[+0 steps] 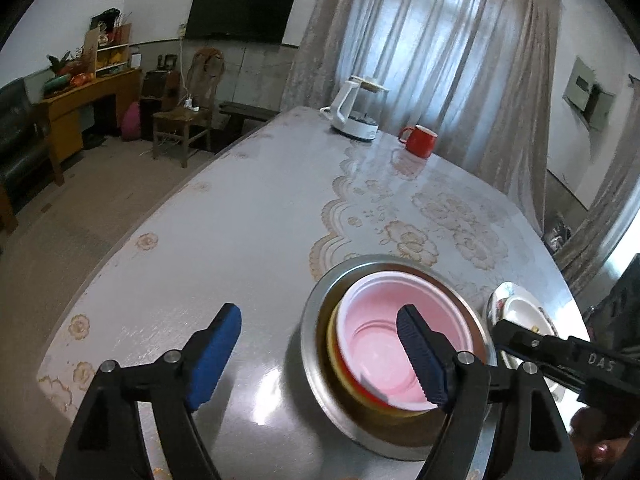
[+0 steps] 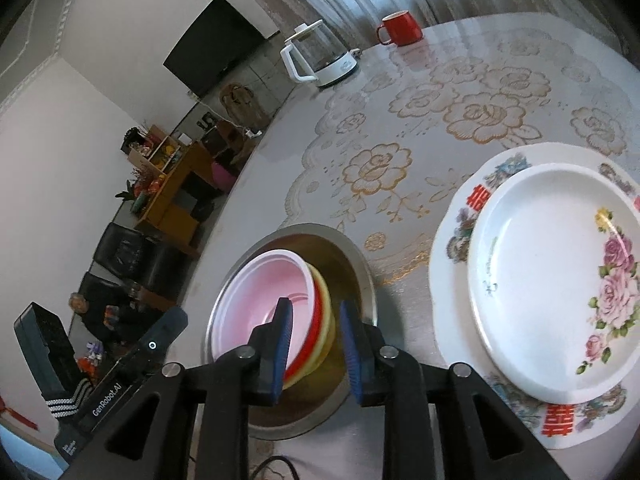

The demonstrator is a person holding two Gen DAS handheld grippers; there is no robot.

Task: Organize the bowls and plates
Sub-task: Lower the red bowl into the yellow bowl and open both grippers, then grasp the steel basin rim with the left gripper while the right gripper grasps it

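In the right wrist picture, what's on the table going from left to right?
Pink bowl in the metal basin → kettle → red mug → white plate on the flowered plate.

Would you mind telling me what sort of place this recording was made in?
Most likely a home living-dining room: a wall-mounted television, a wooden chair beside it, and a dining table holding a kettle and red mug.

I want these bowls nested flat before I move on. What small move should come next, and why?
Probably nudge the pink plastic bowl level. It and the red and yellow bowls under it lean tilted inside the steel basin, and the open right gripper already straddles their rim.
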